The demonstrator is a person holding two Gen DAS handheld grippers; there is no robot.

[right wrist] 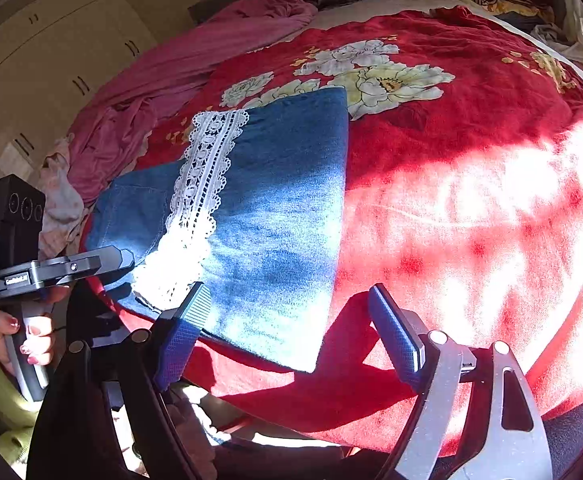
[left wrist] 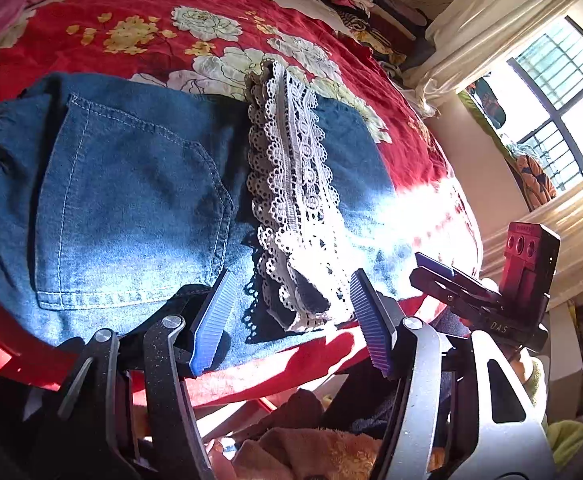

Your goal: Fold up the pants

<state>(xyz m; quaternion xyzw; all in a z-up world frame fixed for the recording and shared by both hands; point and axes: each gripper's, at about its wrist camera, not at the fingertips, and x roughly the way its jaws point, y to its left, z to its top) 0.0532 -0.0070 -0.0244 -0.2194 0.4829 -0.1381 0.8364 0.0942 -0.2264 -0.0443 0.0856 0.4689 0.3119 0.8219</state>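
Observation:
Blue denim pants lie folded on a red floral blanket, back pocket up, with a white lace hem running across them. My left gripper hovers open over the near end of the lace, nothing pinched between its blue pads. In the right wrist view the same pants lie with the lace trim on their left part. My right gripper stands open above the near edge of the denim, apart from the cloth. The other gripper shows at the left, held by a hand.
A pink sheet is bunched at the far left of the bed. Piles of clothes sit beyond the blanket. A window with cream curtains is to the right, and a white wardrobe to the left. Strong sunlight washes out the blanket's near right part.

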